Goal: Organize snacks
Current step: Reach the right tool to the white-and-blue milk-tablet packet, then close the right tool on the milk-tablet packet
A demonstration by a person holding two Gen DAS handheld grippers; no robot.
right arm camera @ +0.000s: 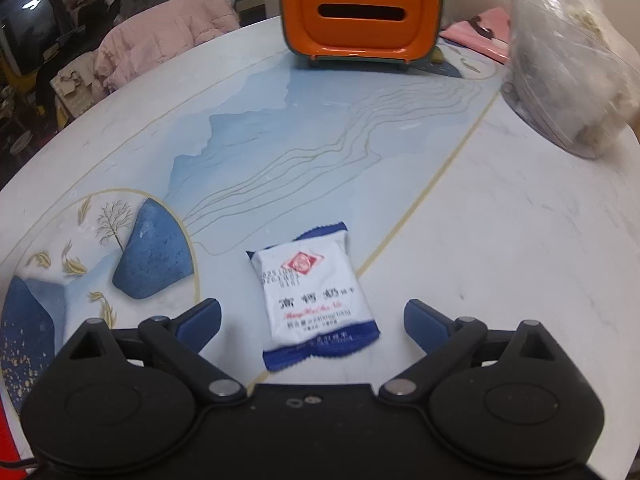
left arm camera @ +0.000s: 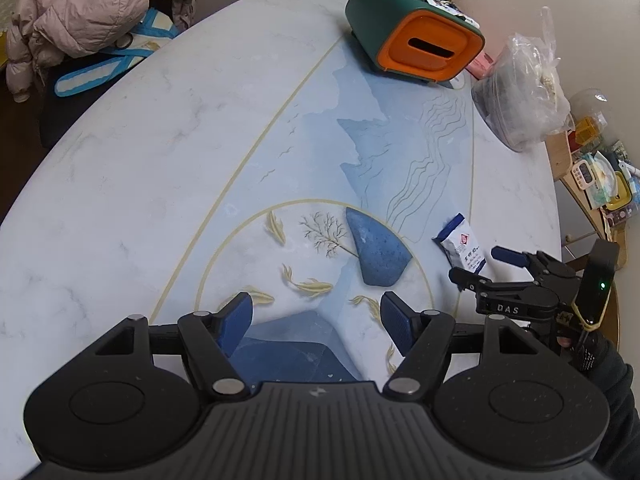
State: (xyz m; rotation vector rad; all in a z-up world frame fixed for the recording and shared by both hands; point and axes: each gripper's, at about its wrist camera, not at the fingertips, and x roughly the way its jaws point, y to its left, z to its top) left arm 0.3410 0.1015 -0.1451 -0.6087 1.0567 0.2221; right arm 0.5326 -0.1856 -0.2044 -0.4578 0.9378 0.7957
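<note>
Lying flat on the table, a small snack packet sits between the wide-apart fingers of the right gripper; neither blue pad touches it, so nothing is held. The packet is white with dark blue crimped ends, a red diamond emblem near its far end, printed digits partly legible beside it, large black Chinese characters across the middle and a line of red script below, too blurred to read. From the left wrist view the same packet lies just beyond the right gripper, whose black body bears the letters "DAS". The left gripper stands open over bare tabletop, empty. The table is white marble-look, printed with blue mountains, gold fish and a thin gold ring. At the far side stand a green-and-orange tissue box and, right of it, a clear plastic bag. A pink padded jacket lies beyond the far left edge.
</note>
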